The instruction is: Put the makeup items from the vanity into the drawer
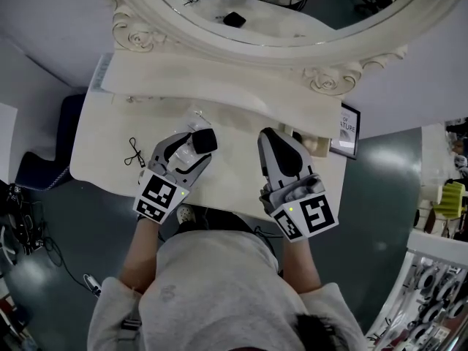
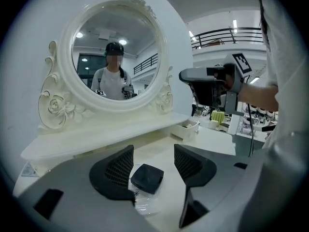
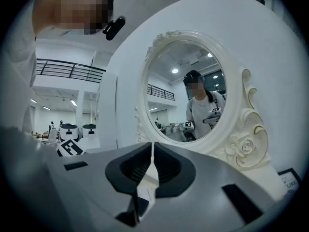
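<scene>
On vanity top [image 1: 102,146], compact [image 2: 147,178] lay betw. L gripper's [image 2: 153,152] jaws, w/ mirror [image 2: 96,47] behind & drawer [image 2: 186,129] to R.

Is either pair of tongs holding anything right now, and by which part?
Nothing is held. The left tongs stand open around the black compact, which lies on the vanity top, ungripped. The right tongs are closed, apparently empty.

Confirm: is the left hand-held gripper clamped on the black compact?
No, the left hand-held gripper stands open, the black compact lying unpressed between its jaws.
</scene>
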The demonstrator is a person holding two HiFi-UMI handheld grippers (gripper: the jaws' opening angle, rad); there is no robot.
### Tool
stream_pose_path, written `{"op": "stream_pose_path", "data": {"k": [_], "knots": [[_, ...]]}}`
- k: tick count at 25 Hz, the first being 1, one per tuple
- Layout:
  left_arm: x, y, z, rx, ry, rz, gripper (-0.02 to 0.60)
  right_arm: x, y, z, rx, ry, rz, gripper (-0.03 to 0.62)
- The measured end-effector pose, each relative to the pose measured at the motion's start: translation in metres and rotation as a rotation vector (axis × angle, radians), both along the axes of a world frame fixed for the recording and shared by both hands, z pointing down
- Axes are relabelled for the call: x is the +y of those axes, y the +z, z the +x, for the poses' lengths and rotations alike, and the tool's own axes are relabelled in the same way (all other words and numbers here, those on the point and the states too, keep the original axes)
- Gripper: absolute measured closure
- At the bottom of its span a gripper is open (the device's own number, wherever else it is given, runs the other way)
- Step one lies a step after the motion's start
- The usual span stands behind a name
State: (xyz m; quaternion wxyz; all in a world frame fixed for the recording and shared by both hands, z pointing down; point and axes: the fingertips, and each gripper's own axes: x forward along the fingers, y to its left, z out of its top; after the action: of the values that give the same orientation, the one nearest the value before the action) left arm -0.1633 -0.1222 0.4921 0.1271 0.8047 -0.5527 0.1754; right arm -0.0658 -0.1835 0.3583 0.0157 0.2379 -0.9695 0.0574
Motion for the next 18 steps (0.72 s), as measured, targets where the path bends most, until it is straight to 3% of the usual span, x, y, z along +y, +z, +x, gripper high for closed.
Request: {"op": "stream_pose_path", "data": {"k": [18], "knots": [[-0.016,0.091,0.001,-0.154,0.091,-0.239,0.259,-0.008,0.019,0.015,0.025,0.016,-0.052,0.565]]}}
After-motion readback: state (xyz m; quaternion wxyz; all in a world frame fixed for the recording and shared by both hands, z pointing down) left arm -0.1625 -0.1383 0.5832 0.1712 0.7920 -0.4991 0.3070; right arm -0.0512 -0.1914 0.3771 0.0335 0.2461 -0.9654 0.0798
